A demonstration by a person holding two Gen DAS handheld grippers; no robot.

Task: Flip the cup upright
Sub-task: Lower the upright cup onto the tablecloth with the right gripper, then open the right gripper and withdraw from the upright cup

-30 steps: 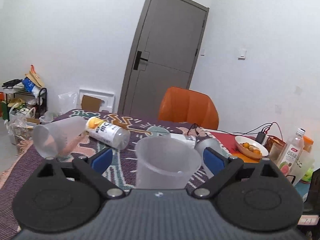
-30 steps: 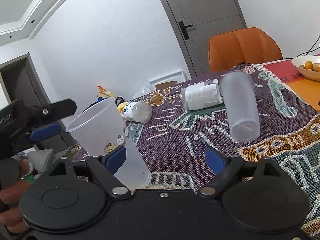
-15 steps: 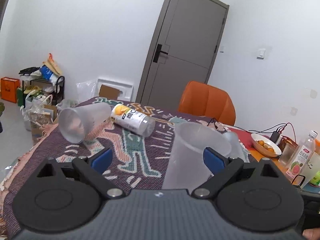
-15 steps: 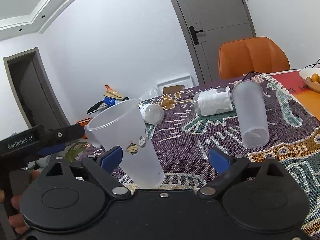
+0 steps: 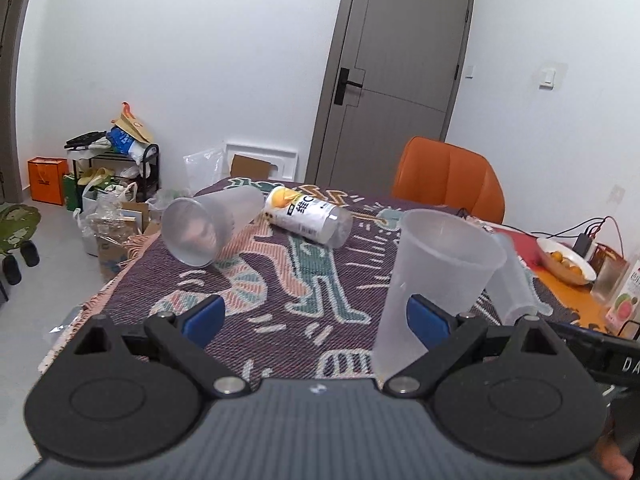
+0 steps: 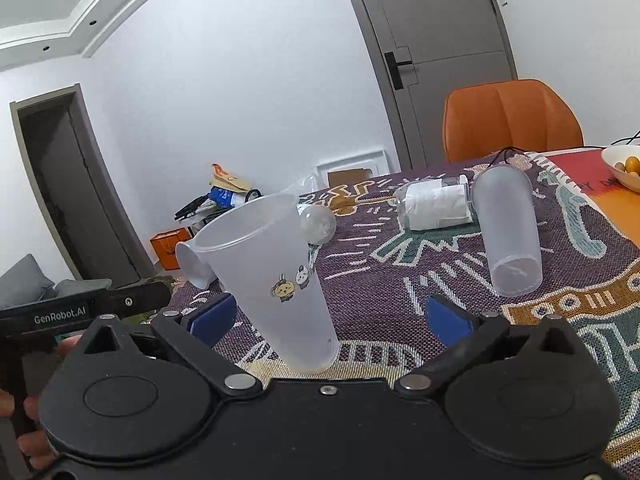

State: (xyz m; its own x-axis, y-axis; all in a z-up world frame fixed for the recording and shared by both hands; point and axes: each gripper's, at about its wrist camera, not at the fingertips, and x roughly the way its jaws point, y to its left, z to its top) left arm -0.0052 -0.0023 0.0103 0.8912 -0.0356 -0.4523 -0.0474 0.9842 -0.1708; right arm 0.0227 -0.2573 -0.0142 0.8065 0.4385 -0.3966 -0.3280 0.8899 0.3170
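A frosted plastic cup (image 5: 432,276) stands upright near the table's front edge, also in the right wrist view (image 6: 272,280) with small stickers on it. My left gripper (image 5: 316,316) is open, with the cup beside its right finger. My right gripper (image 6: 328,316) is open, with the cup close to its left finger. A second frosted cup (image 5: 208,228) lies on its side at the far left. A third cup (image 6: 508,228) lies on its side at the right, also in the left wrist view (image 5: 514,284).
A patterned cloth (image 5: 288,300) covers the table. A plastic bottle (image 5: 308,220) and a clear jar (image 6: 436,200) lie on it. An orange chair (image 6: 512,120) stands behind. A fruit bowl (image 5: 564,260) and cables sit at the far right.
My left gripper has drawn back and swung left, so the upright cup moved from between its fingers to its right side. My right gripper has shifted slightly; the cup now stands more upright.
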